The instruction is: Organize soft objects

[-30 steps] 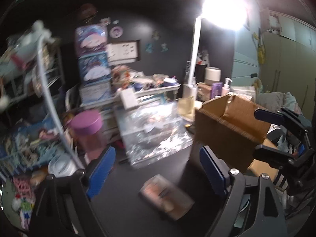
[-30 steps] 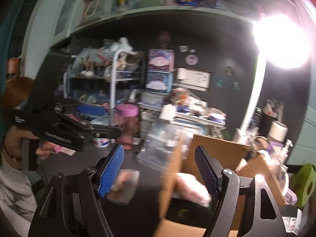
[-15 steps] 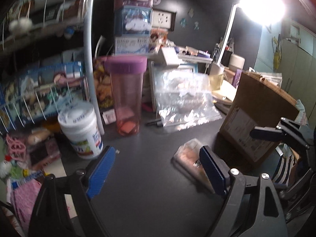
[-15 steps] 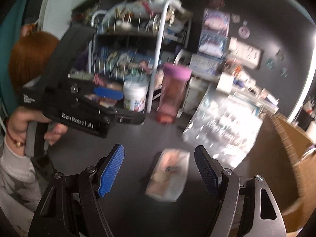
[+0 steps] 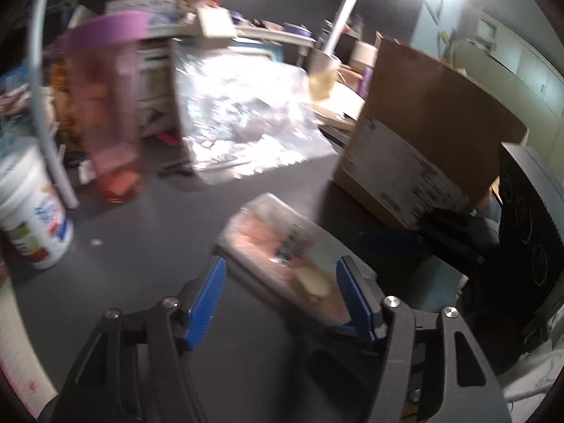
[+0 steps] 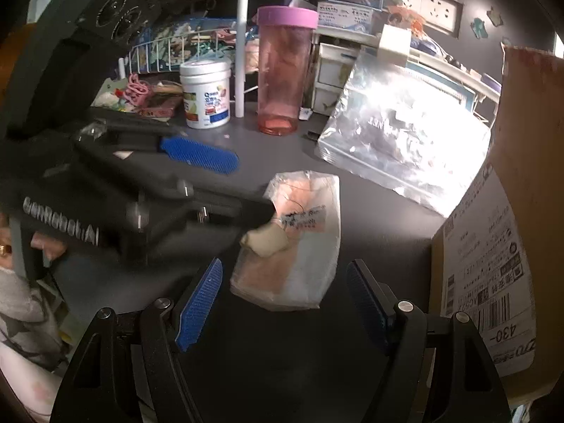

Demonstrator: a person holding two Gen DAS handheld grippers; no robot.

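Bagged plush [image 6: 294, 243] lay flat on tabletop [image 6: 370, 211], beside cardboard box [image 6: 493, 246]. Long axis ran roughly fwd from right tongs [image 6: 283, 303], spread wide, empty. Left tongs [image 5: 278, 296] also spread (approx. equally near), bag's end between fingers.

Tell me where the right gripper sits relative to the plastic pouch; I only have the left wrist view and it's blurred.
Observer: The right gripper is open, with its blue pads on either side of the plastic pouch's near end and not touching it.
Operator: And my left gripper?
Observer: In the right wrist view, one finger of the left gripper reaches the pouch's far-left corner. The other blue pad is clear of it, on the side of the white tub.
Operator: Anything on the pouch?
Observer: A cream lump sits beside a printed label. I cannot tell whether it is inside the plastic.
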